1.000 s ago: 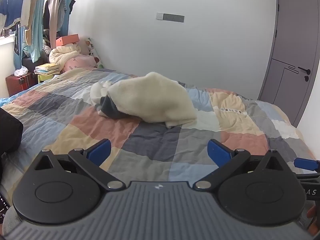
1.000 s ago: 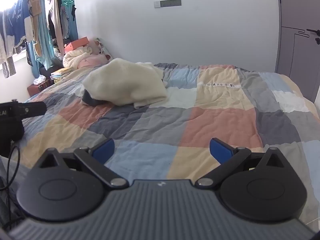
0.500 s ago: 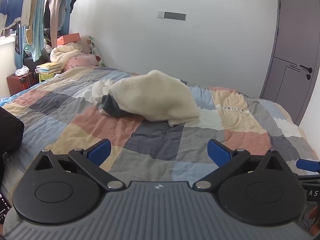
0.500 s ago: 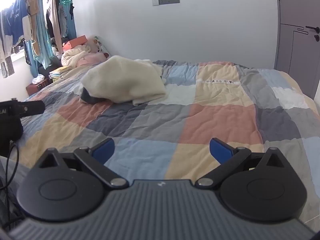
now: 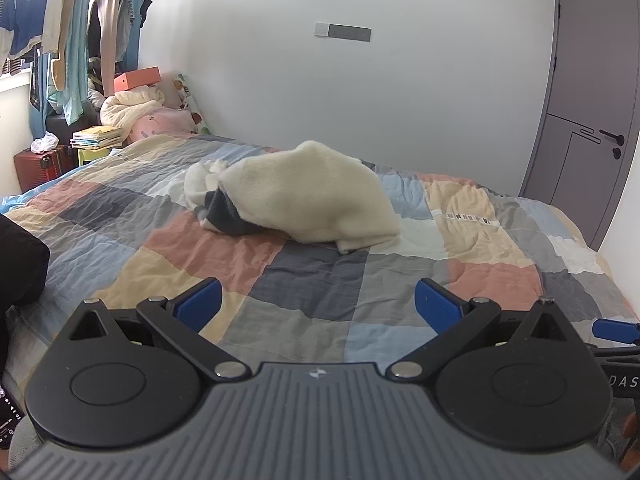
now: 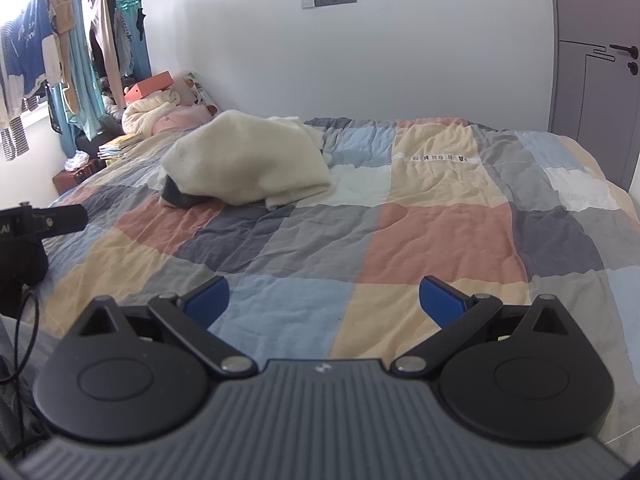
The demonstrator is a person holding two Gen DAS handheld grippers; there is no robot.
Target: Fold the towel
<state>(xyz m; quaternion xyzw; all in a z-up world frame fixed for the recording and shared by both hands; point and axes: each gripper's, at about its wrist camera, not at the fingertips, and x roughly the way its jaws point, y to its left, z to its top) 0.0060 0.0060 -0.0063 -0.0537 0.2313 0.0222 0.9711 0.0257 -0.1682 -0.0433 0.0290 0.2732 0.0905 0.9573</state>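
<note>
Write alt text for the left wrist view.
A crumpled cream towel lies in a heap on a patchwork bedspread, well beyond the open left gripper, whose blue pads frame the foreground. A grey door stands at right; clothes hang at far left.

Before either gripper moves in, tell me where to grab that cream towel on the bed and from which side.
Take the cream towel by the loose folded edge at its near right end, coming in low from the front. That corner lies flat on the patchwork quilt, while the rest humps up over something dark grey, so it probably gives the cleanest pinch. Both the left gripper and right gripper are open.
</note>
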